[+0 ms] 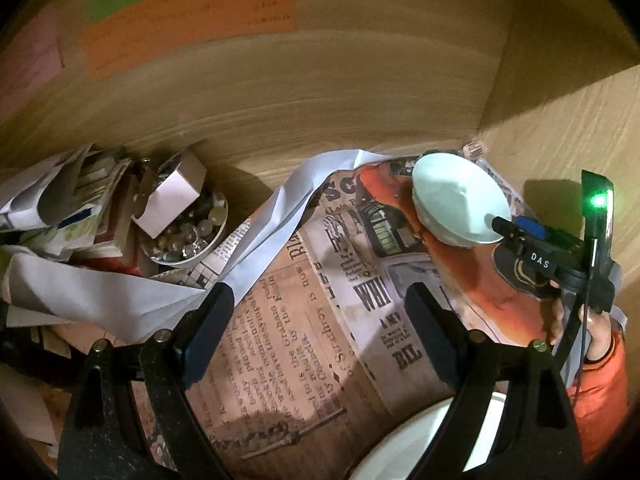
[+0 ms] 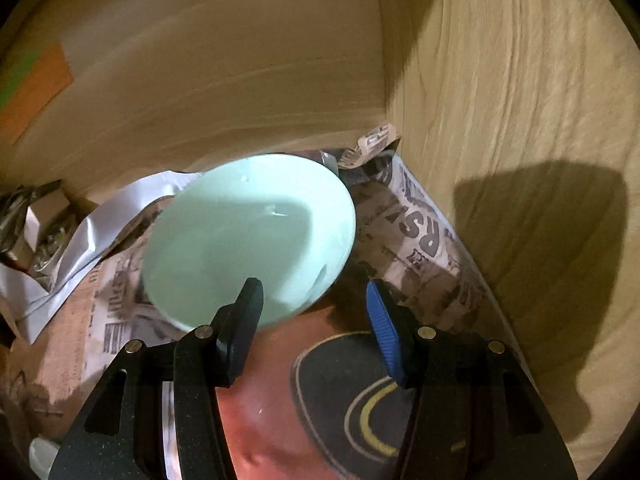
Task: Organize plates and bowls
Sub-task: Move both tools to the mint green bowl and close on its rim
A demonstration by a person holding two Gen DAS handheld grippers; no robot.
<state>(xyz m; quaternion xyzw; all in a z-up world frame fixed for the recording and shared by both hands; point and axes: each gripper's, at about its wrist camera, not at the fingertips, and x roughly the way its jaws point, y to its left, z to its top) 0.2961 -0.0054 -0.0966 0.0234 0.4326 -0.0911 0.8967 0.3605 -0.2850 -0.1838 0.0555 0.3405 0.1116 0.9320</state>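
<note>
A pale green bowl (image 1: pixel 460 204) (image 2: pixel 248 236) rests on the newspaper lining (image 1: pixel 288 332) at the back right of a wooden cupboard. My right gripper (image 2: pixel 312 286) (image 1: pixel 505 227) is at the bowl's near rim, one fingertip over the inside and the blue-padded one outside. The jaws stand apart and no pad presses on the bowl. My left gripper (image 1: pixel 320 292) hangs wide open over the newspaper with nothing between its fingers. A white plate (image 1: pixel 416 440) shows at the bottom edge, partly hidden under the left gripper.
A shallow dish of glass pebbles (image 1: pixel 188 240) with a small white box on it sits at the back left among piled papers (image 1: pixel 60 208). The wooden back wall (image 1: pixel 320 80) carries coloured notes. The side wall (image 2: pixel 520 160) stands close on the right. A hand in an orange sleeve (image 1: pixel 600 364) holds the right gripper.
</note>
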